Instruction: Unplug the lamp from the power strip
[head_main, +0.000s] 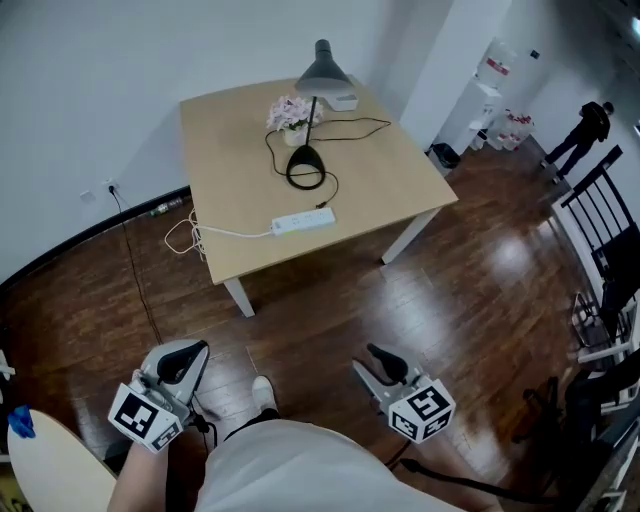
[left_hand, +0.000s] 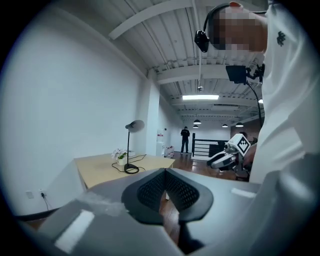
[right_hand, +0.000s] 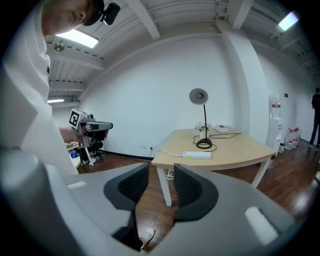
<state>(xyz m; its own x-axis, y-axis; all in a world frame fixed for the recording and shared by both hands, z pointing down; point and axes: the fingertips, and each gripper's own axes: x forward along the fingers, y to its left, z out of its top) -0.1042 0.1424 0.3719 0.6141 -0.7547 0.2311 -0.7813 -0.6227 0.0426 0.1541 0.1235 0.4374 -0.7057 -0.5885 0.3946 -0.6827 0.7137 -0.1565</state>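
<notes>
A grey desk lamp (head_main: 322, 70) stands on a wooden table (head_main: 400, 170) far ahead of me; its black cord loops from the base (head_main: 305, 160) to a white power strip (head_main: 303, 220) near the table's front edge. The strip's white cable drops off the left edge to the floor. My left gripper (head_main: 190, 352) is shut and empty, low at the left beside my body. My right gripper (head_main: 375, 352) is at the lower right, slightly open and empty. Both are well short of the table. The right gripper view shows the lamp (right_hand: 199, 96) and strip (right_hand: 196, 155).
A pot of pink flowers (head_main: 292, 115) and a white box (head_main: 343, 101) sit by the lamp. A water dispenser (head_main: 490, 75) and a person in black (head_main: 585, 130) are far right, with black chairs (head_main: 600, 210) nearer. A round white tabletop (head_main: 50, 465) is at my lower left.
</notes>
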